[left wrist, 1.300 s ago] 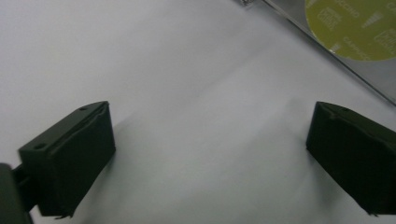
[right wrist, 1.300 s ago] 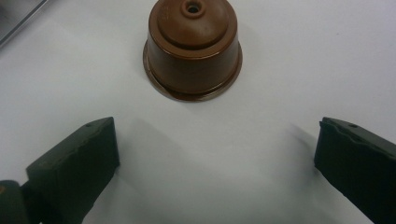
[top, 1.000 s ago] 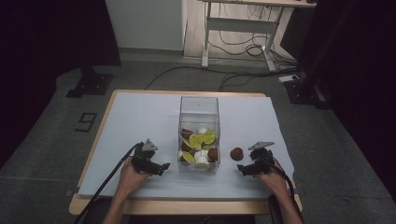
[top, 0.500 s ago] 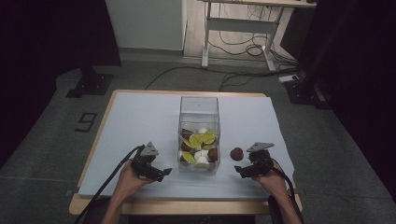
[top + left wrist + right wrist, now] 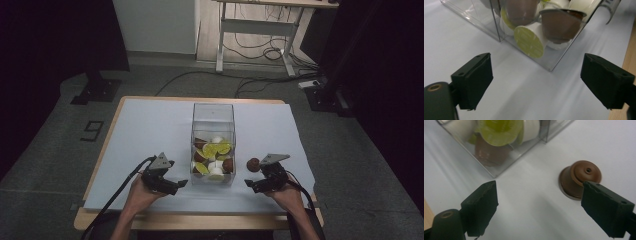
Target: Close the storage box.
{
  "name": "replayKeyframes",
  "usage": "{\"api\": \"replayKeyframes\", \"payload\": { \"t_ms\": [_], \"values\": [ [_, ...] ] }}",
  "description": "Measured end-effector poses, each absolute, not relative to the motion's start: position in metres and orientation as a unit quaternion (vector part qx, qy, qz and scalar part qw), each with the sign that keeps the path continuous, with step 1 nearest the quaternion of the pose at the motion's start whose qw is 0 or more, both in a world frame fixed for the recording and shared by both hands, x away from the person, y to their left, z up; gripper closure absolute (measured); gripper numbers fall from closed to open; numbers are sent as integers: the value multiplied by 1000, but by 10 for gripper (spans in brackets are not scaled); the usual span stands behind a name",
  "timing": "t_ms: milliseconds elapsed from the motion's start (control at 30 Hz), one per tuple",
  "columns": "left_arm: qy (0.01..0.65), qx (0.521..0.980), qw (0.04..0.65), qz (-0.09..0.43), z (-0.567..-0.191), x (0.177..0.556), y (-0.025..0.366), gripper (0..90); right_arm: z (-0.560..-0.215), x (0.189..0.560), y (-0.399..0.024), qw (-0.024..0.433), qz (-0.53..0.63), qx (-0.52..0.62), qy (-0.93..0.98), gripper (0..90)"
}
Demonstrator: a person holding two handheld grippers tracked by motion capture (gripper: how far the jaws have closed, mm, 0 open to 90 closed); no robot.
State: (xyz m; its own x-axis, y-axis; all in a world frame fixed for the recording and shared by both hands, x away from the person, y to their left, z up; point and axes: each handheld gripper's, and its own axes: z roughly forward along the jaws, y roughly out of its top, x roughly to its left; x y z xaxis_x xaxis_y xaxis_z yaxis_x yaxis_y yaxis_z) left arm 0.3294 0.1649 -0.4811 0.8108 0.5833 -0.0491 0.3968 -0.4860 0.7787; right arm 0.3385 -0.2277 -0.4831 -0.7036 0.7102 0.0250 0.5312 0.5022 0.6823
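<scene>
A clear plastic box [image 5: 213,116] stands mid-table, holding several coffee capsules, brown, white and lime-lidded [image 5: 216,149]. One brown capsule [image 5: 253,163] lies upside down on the white cloth right of the box, also in the right gripper view [image 5: 580,178]. My left gripper [image 5: 182,183] sits left of the box's near corner [image 5: 550,68]; its jaws have just been closing a little, still open with nothing between them [image 5: 536,85]. My right gripper [image 5: 248,183] is near the front right of the box; its jaws have also just been closing, open and empty [image 5: 539,207], the brown capsule just beyond its right jaw.
The white cloth [image 5: 150,130] covers a wooden table whose edge [image 5: 200,222] runs along the front. Black cables [image 5: 117,192] trail from the left gripper off the near edge. A desk frame and floor cables [image 5: 260,50] lie beyond the table.
Both hands have drawn back slightly toward the near edge and lifted a little. The capsules and the box have not moved.
</scene>
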Motion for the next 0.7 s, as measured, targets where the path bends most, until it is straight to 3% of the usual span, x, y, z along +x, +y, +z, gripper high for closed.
{"api": "replayKeyframes", "payload": {
  "t_ms": [433,700],
  "values": [
    [270,860,418,115,-477,331,152,163,-474,334,-214,113,384,343,850,288],
    [266,859,420,124,-476,332,148,253,-469,331,-206,100,400,318,854,393]
  ]
}}
